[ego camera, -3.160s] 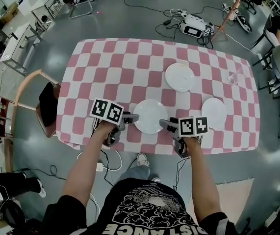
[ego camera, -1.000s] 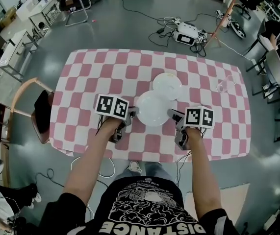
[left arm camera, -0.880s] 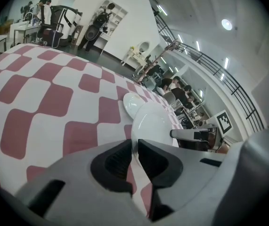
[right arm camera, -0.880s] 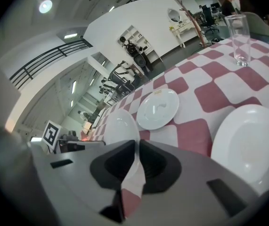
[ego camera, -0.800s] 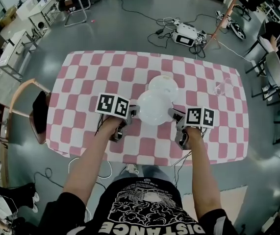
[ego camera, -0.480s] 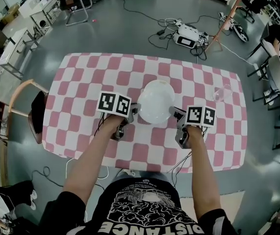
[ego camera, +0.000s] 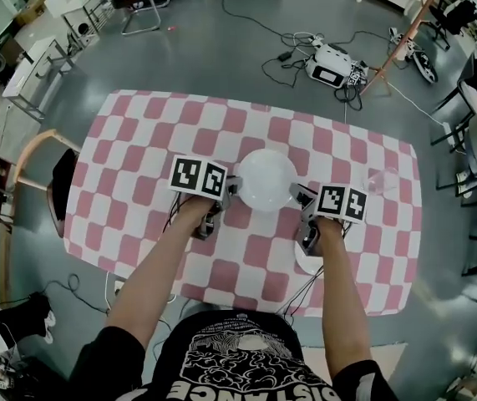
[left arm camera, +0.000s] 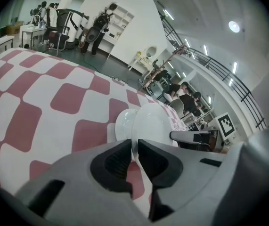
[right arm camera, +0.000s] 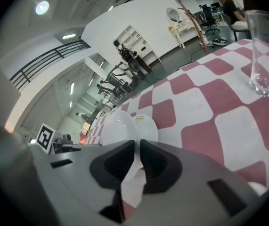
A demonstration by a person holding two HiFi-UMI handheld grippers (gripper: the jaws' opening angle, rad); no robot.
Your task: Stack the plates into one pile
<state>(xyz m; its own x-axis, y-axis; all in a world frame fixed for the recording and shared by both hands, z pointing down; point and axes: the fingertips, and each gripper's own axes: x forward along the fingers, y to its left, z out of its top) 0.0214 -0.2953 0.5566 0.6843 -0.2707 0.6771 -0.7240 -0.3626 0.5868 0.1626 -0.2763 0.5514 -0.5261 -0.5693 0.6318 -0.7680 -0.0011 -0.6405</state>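
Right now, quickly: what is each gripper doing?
Left gripper: shut on the white plate, at its left rim.
Right gripper: shut on the same plate's right rim.

plate (ego camera: pixel 265 180) carried fwd, now over 2nd plate (left arm camera: pixel 123 125)

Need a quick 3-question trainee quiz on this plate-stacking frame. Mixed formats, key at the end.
1. True or false: the left gripper and the right gripper both clamp the rim of the same white plate.
2. Which other item stands on the table? A) clear glass B) mug C) bottle
3. How many plates show in the left gripper view?

Key: 1 true. 2 A. 3 two: the held one and a second plate on the cloth behind it.
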